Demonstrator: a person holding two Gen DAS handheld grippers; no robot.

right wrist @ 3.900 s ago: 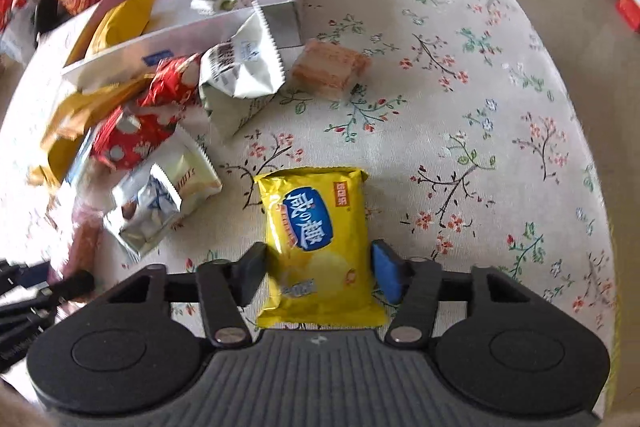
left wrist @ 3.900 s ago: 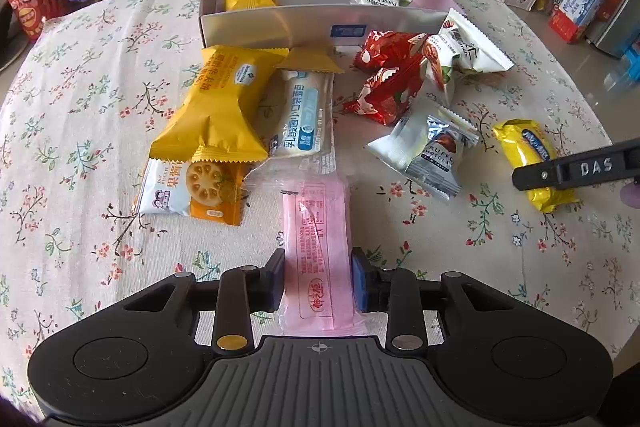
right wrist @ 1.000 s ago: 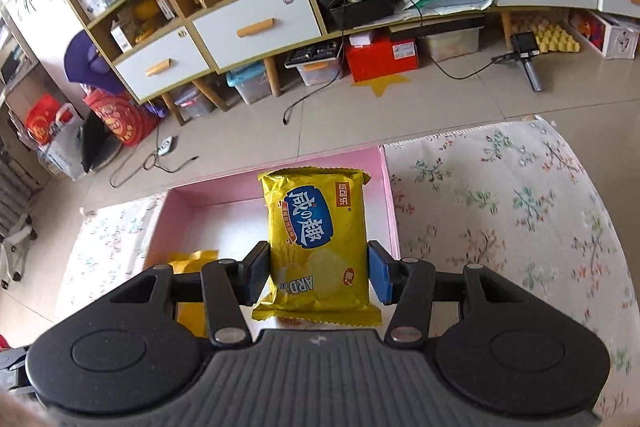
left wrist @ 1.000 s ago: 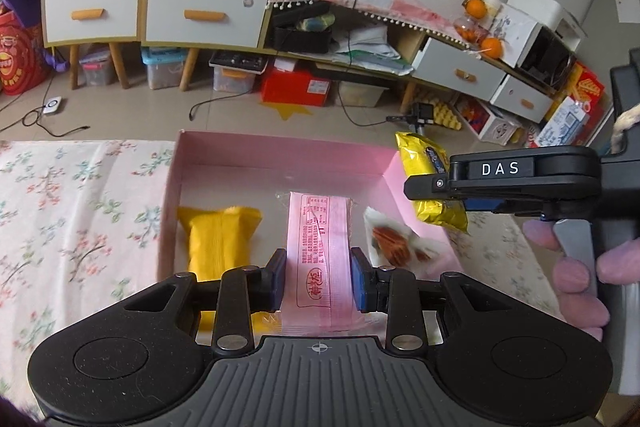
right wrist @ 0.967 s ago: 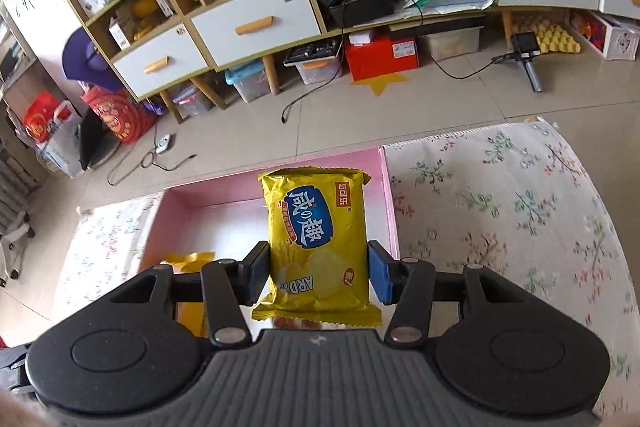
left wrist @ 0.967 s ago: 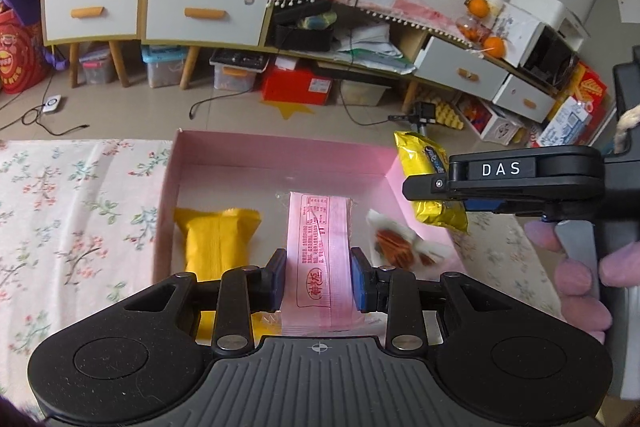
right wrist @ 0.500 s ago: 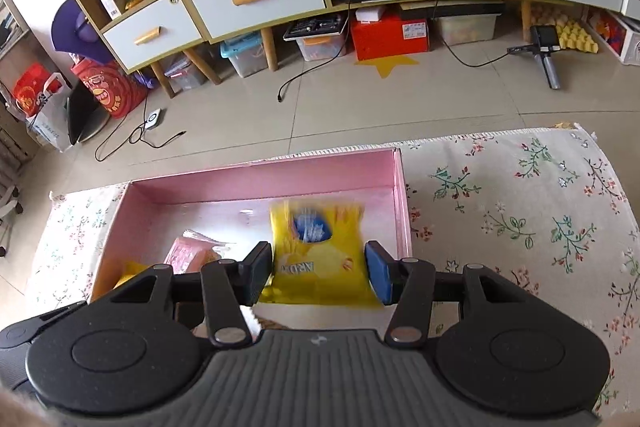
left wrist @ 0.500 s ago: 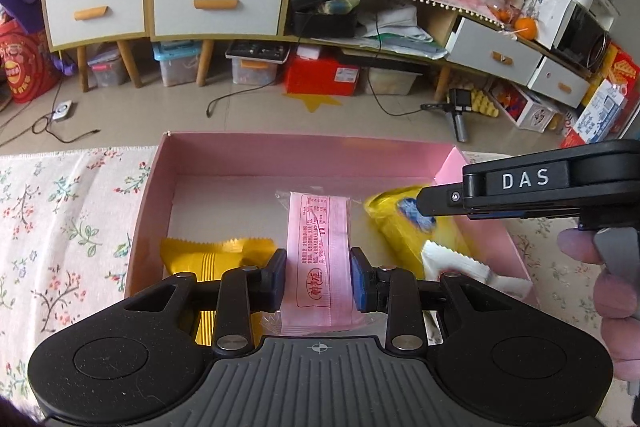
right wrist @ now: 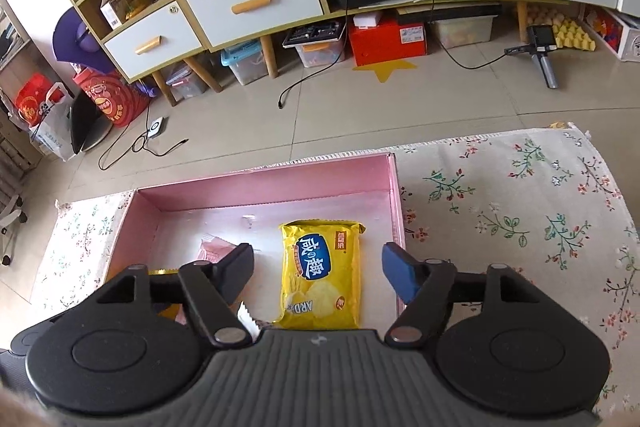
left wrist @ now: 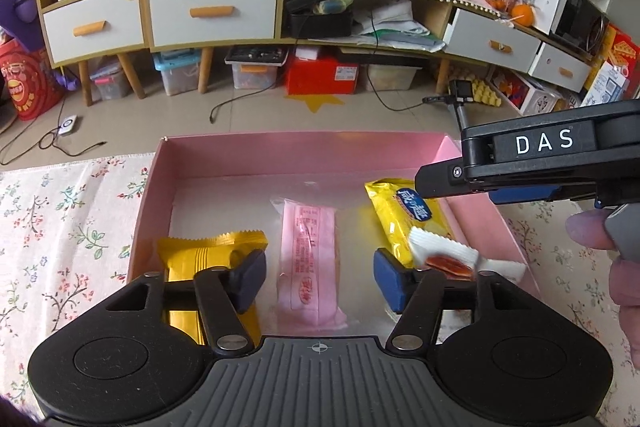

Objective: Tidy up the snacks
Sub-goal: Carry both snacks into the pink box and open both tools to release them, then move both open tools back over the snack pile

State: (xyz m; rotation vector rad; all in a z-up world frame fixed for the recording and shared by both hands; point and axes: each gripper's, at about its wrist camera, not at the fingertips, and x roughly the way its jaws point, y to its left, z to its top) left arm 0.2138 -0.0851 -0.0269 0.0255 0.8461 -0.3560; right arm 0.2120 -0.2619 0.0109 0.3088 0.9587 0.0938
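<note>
The pink box (left wrist: 304,151) sits on the flowery tablecloth (left wrist: 60,211) so the snacks can be kept together. The left gripper (left wrist: 318,277) is opening its jaws, and the pink snack (left wrist: 308,251) lies loose between them on the box floor, not squeezed. The right gripper (right wrist: 318,269) is opening too, with the yellow chip bag (right wrist: 320,279) lying flat between its jaws. At 9 o'clock from the pink snack lies a gold packet (left wrist: 208,251). At 3 o'clock a white packet (left wrist: 444,255) rests on the chip bag.

Both wrist cameras look steeply down from close above, facing the far cabinets, and share the pink box (left wrist: 248,151), the left view from its left.
</note>
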